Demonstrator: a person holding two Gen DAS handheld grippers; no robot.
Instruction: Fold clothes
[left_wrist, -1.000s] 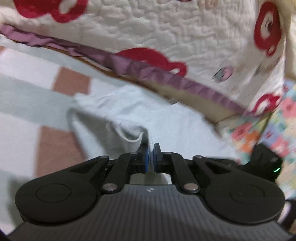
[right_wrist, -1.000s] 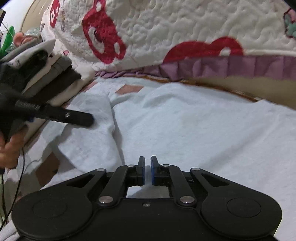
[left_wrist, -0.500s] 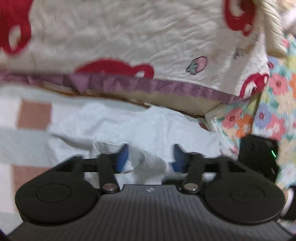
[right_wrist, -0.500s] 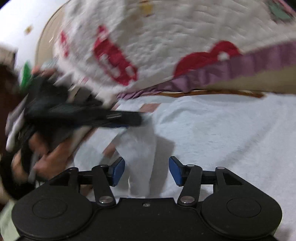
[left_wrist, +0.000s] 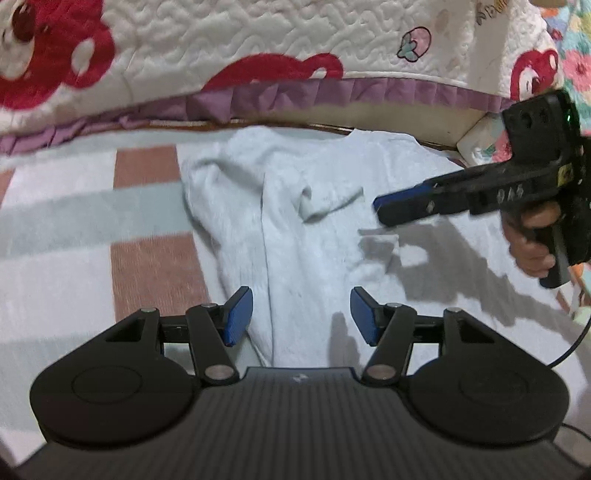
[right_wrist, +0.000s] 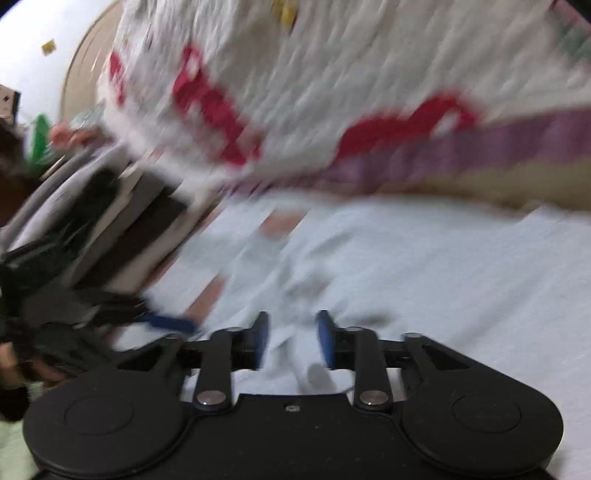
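Note:
A pale blue garment (left_wrist: 306, 221) lies partly folded on the striped bed cover, with one sleeve turned over its middle. My left gripper (left_wrist: 301, 319) is open and empty just above the garment's near edge. My right gripper (right_wrist: 291, 341) is open, with rumpled cloth between its fingers but not clamped; it also shows in the left wrist view (left_wrist: 406, 208), hovering over the garment's right side. The right wrist view is blurred. The garment (right_wrist: 424, 266) fills its lower half, and the left gripper (right_wrist: 166, 321) shows at its left.
A white quilt with red bears and a purple ruffle (left_wrist: 258, 55) hangs along the far side. The bed cover (left_wrist: 92, 221) has pink and pale green stripes. A stack of folded dark and white clothes (right_wrist: 99, 218) sits at the left. A floral cloth (left_wrist: 576, 59) lies at the right.
Both grippers were shut a second ago, the left one on a fold of the garment. Both have opened and let go. The left one pulled back; the sleeve now lies on the garment.

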